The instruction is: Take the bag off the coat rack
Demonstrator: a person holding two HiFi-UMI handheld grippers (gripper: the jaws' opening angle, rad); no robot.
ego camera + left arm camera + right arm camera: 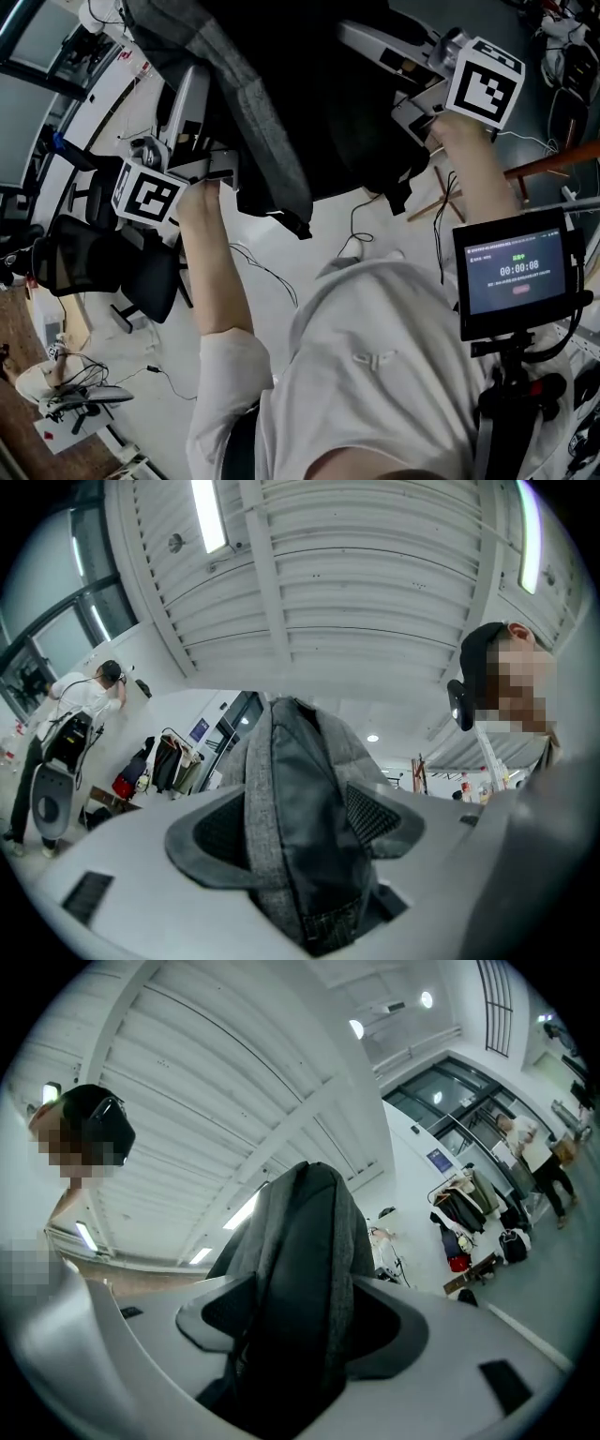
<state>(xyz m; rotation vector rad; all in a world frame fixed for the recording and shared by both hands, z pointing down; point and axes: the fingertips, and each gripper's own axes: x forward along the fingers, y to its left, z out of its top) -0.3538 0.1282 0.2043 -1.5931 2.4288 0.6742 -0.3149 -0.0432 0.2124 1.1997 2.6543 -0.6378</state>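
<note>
Both claws are loaded. Your left claw (217, 176) is pinching a grey woven strap with dark lining (291, 789), which fills the gap between its pads. Your right claw (300, 1326) is clamped the same way on the second grey strap (302, 1241).

In the head view, the big dark grey fabric bag (319, 103) hangs between the two claws, right in front of your chest and well above the pale floor (309, 253).

Both gripper views look up along the straps to bare ceiling, with no hook or peg crossing over either loop. That reads as the lift-off being done, or very nearly.

Slanted wooden legs (448, 199) stand on the floor beyond your right arm. Whether they belong to the coat rack, I can't say.

What's left, by my reckoning, is carrying the bag clear and setting it down.
</note>
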